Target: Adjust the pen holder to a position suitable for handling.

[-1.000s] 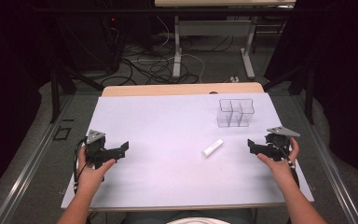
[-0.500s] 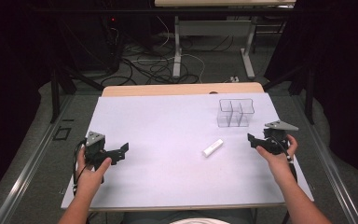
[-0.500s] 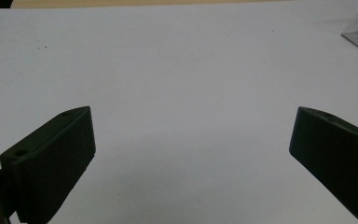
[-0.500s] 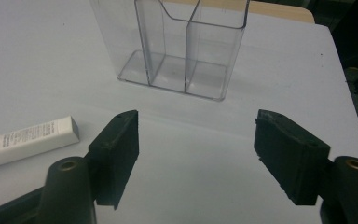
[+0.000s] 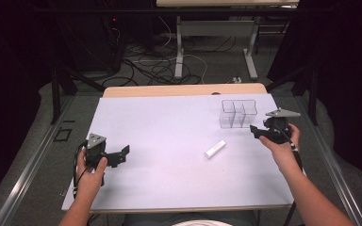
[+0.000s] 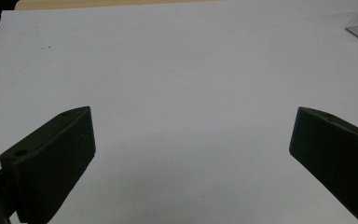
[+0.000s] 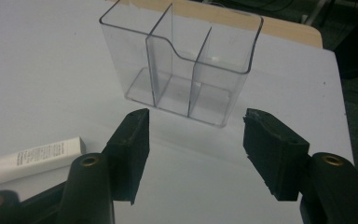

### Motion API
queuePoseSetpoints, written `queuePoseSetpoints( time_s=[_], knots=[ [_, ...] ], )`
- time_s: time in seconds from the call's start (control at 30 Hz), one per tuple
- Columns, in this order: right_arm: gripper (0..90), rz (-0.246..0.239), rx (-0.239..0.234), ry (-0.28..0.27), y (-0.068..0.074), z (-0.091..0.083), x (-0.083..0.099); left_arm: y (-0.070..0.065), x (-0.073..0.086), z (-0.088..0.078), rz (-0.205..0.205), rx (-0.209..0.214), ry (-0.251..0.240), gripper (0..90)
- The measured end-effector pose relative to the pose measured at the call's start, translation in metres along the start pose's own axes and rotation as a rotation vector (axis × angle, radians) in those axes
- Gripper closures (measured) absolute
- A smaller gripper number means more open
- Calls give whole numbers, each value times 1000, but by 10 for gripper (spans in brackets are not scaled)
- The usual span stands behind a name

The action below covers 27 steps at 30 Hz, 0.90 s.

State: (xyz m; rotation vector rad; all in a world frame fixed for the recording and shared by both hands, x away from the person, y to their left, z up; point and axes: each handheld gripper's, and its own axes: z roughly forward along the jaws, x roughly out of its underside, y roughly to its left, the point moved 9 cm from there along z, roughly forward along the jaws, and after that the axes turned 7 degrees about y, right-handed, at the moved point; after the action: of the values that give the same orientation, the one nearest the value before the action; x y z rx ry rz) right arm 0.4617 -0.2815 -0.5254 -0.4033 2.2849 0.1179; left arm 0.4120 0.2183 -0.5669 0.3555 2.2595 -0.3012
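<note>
The right gripper (image 7: 195, 140) rises from the bottom of the frame, its two black jaws spread wide with nothing between them. Just beyond, upper centre, a clear divided organizer (image 7: 182, 65) stands upright on the white tabletop (image 7: 42, 70). A white tube (image 7: 32, 157) lies at lower left.

White tube (image 7: 30, 158), lower left of right gripper view: small grey print lines along side, too blurred to read. No other text, labels, numbers legible anywhere.

clear glossy plastic organizer (image 7: 182, 65) on matt white table cover (image 5: 169, 136).
</note>
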Motion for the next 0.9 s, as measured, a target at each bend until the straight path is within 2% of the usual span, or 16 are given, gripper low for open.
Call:
queuePoseSetpoints(
  time_s=[0.1,0.17,0.23,0.47,0.63,0.67,0.73,0.77,0.83,0.87,0.9],
  knots=[
    [404,-44,-17,-39,0,0,-11,0,1,0,-3,-1,2,1],
    [404,-54,-20,-46,-1,0,-14,1,1,0,2,-3,5,1],
    [404,-29,-26,-36,-3,-2,-22,0,1,0,2,1,4,1],
    [409,-2,-27,-44,-9,-5,-41,-1,1,2,0,3,4,1],
    [449,28,-33,-2,-15,-1,-51,-1,2,2,6,1,10,1],
    [513,13,-18,10,-18,2,-55,-1,2,3,7,1,9,1],
    [532,11,-20,14,-18,3,-56,-1,2,3,7,3,10,1],
    [589,5,-8,27,-19,7,-61,-1,2,3,8,3,10,1],
    [643,-7,13,32,-22,10,-65,-1,2,3,8,2,10,1],
    [643,-7,13,32,-22,10,-65,-1,2,3,8,3,10,1],
    [681,-7,32,36,-26,13,-67,-1,2,3,9,2,10,1]
  ],
)
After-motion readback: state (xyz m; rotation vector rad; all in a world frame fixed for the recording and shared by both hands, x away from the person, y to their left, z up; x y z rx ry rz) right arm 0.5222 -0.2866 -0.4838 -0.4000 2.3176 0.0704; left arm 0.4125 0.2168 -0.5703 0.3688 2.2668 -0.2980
